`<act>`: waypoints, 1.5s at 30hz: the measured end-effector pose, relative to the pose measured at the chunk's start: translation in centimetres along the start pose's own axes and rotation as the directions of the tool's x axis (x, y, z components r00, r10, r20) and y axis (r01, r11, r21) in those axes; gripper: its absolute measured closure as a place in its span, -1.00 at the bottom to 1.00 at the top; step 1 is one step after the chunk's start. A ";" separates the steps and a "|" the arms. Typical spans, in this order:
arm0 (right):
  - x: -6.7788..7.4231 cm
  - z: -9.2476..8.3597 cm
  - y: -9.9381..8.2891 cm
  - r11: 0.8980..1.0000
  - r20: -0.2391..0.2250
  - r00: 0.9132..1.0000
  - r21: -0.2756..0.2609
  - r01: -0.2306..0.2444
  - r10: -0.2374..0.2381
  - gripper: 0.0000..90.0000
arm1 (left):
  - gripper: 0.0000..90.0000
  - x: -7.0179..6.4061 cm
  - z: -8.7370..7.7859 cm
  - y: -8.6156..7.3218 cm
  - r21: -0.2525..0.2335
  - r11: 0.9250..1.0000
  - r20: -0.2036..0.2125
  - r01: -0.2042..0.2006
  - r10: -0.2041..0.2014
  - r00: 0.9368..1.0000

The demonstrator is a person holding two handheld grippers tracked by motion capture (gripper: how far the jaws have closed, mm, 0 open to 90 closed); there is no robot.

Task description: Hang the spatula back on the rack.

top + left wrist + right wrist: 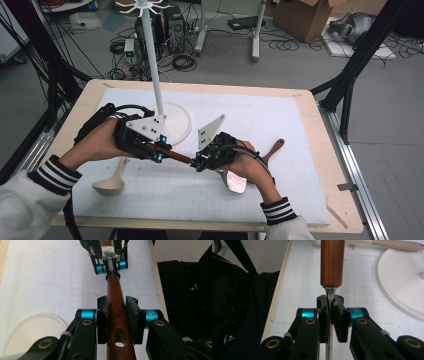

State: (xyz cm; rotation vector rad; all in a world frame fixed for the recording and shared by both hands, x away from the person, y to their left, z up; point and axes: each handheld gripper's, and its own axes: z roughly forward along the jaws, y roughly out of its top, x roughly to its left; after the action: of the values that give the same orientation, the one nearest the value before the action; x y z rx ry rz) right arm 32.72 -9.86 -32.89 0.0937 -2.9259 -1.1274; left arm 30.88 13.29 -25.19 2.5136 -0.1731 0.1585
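A cooking utensil with a reddish wooden handle [177, 156] and a shiny metal head [234, 181] hangs just above the white mat, held between both grippers. My left gripper [159, 150] is shut on the handle [115, 292] near its hanging hole, its pads [102, 322] pressed on both sides. In the left gripper view the right gripper [109, 266] faces mine at the handle's far end. My right gripper [331, 315] is shut on the thin metal neck [329, 292] just below the wooden handle [332, 262].
A white hanging rack stands behind the grippers, with a tall pole [155, 75] on a round base [172, 122]. A beige ladle [112, 182] lies at the front left. A wooden spatula [275, 148] lies right of the right hand. The table's front edge is near.
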 end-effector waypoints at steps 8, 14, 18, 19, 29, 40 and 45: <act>0.2 -0.1 0.1 1.000 -0.002 1.000 0.011 -0.005 0.005 0.89 | 0.61 0.0 0.0 0.0 -0.014 1.000 0.011 0.009 -0.008 1.000; 0.3 -0.2 0.1 1.000 -0.005 1.000 0.009 -0.011 0.011 0.89 | 0.61 0.1 -0.2 -0.1 -0.061 0.998 0.023 0.017 -0.016 1.000; 0.5 -0.6 0.2 1.000 0.004 1.000 -0.007 -0.009 0.009 0.89 | 0.46 0.2 -0.6 -0.2 -0.171 0.985 0.017 0.007 -0.004 1.000; 0.6 -0.6 0.2 1.000 0.009 1.000 -0.012 -0.004 0.004 0.89 | 0.28 0.1 -0.6 -0.2 -0.186 0.982 0.004 0.005 -0.004 1.000; 0.8 -1.9 0.6 0.999 0.049 0.998 -0.032 -0.028 0.030 0.89 | -0.71 0.2 -1.8 0.0 -0.249 0.968 -0.131 0.031 -0.065 0.989; 1.0 -4.2 0.2 0.985 0.131 0.986 -0.151 -0.081 0.101 0.89 | -0.85 0.6 -3.1 -1.4 -0.373 0.921 -0.181 0.113 -0.191 0.965; 1.1 -5.0 0.2 0.972 0.181 0.973 -0.211 -0.105 0.145 0.89 | -0.85 0.8 -3.3 -1.7 -0.414 0.896 -0.223 0.159 -0.270 0.937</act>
State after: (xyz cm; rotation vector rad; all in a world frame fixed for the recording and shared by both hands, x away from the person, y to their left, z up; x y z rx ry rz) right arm 31.69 -13.11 -29.09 -0.2123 -2.9067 -1.4798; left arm 31.68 16.50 -23.37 2.0654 0.1764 0.3452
